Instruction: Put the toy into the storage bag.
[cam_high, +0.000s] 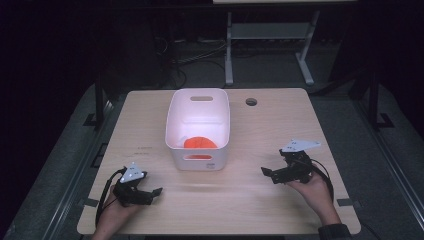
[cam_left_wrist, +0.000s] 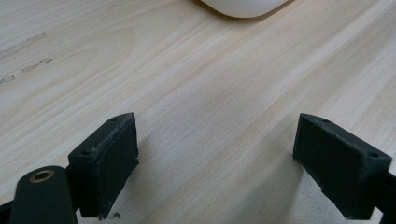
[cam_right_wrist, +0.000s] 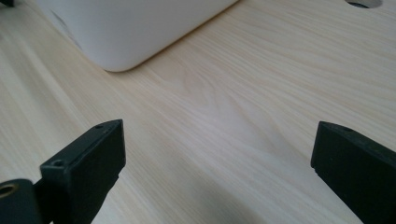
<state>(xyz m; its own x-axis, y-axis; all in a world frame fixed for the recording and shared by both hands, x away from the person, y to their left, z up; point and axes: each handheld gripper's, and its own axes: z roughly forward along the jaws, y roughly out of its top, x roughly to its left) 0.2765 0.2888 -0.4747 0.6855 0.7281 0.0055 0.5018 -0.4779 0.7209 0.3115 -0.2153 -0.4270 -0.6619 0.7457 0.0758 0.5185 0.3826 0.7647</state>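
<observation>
Trouble, as I read it from here, starts on the left. My left gripper (cam_high: 150, 193) sits low over the table (cam_high: 240, 210) at about 7 o'clock from the bin (cam_high: 198, 129), its jaws spread wide with nothing between them; in the left gripper view there is bare wood between the pads (cam_left_wrist: 105, 163) and only a curved white corner of the bin at the top edge. If I drive that gripper forward at this height, I judge the open jaws could scrape the wood or strike the bin's near wall and shove it off its spot.

The bin stands upright at the table's middle, toward 12 o'clock from both hands. An orange thing (cam_high: 200, 143) lies on its floor against the near wall, below the rim. I cannot tell from the high view what it is or how thick it is. Reaching in blind is the main risk: a jaw could catch the rim or the handle slot, tip the bin, or pinch the wall instead of the orange thing.

My right gripper (cam_high: 267, 173) hangs at about 4 o'clock from the bin, jaws likewise released and empty, pointing toward the bin's near corner, which shows pale in the right gripper view. Its cable trails back by the hand (cam_high: 315, 190); a fast swing toward 10 o'clock might snag it, or bring both grippers together at the bin.
</observation>
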